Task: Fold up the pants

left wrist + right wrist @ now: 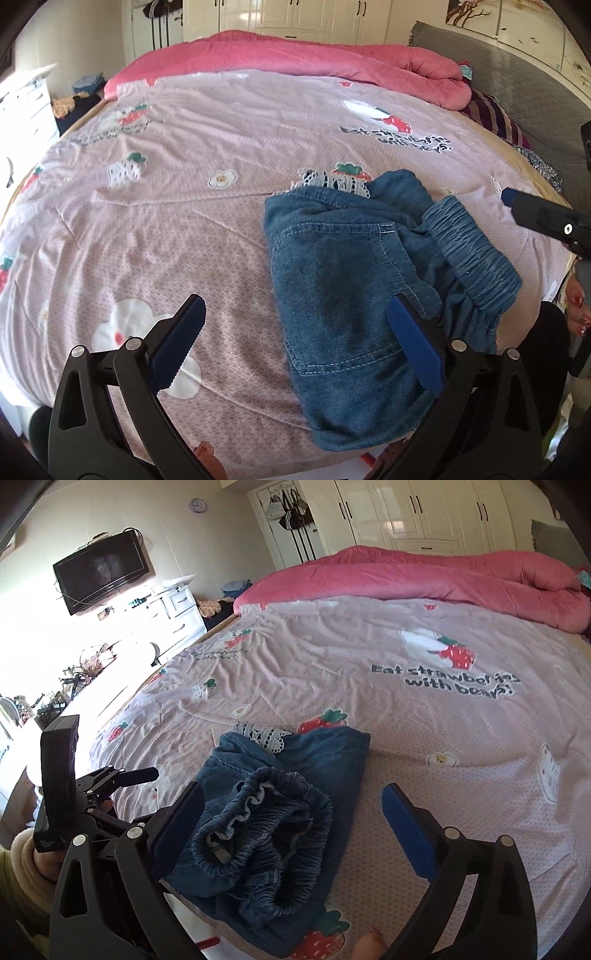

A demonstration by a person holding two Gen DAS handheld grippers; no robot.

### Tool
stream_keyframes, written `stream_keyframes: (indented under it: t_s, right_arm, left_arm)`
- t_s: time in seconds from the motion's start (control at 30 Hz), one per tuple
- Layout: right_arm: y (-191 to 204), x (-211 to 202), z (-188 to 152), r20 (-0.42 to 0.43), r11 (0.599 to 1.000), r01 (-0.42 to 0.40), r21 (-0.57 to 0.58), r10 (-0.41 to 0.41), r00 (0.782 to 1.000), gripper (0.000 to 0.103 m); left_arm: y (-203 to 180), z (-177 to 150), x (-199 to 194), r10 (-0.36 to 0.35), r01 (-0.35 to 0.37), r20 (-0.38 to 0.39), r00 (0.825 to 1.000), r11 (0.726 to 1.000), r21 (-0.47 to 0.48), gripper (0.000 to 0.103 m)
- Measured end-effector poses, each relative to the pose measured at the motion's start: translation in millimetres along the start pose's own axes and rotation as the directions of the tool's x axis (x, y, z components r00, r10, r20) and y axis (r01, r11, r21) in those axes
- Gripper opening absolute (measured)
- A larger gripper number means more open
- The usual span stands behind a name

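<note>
Both grippers hang wide open over the near edge of the bed, holding nothing: the left gripper (295, 325) has one finger over the bedspread (184, 229) and the other over the pants (343, 280), while the right gripper (291, 812) straddles the waistband (266, 823). Denim pants lie bundled into a short stack near the bed's front edge, a back pocket facing up, the gathered elastic waistband puffed up and untidy on the right side, and a strip of white lace (264, 734) peeking out at the far end. Soft, light cloth like this should drape and slump rather than hold shape; the elastic will likely spring back, so I would pinch the thick waistband or a stitched seam edge
</note>
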State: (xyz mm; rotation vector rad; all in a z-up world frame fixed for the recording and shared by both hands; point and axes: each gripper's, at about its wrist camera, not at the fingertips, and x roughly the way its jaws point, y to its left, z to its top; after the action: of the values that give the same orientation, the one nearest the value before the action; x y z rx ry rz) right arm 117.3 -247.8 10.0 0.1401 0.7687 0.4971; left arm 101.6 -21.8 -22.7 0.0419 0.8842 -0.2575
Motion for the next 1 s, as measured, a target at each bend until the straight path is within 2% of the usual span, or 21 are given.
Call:
stream_keyframes:
  t_s: [0.57,1.0]
  right_arm:
    - [-12,49,-1,-0.100,1.000,-0.010,0.021,0.012,0.995,0.098]
    - [-20,77,-8,-0.163,0.994,-0.078,0.081,0.090,0.983,0.098]
  left_arm:
    - [2,-5,21,-0.011,0.011,-0.039,0.999,1.000,0.000,0.093]
    - [3,-8,28,-0.025,0.025,-0.049,0.999,1.000,-0.012,0.093]
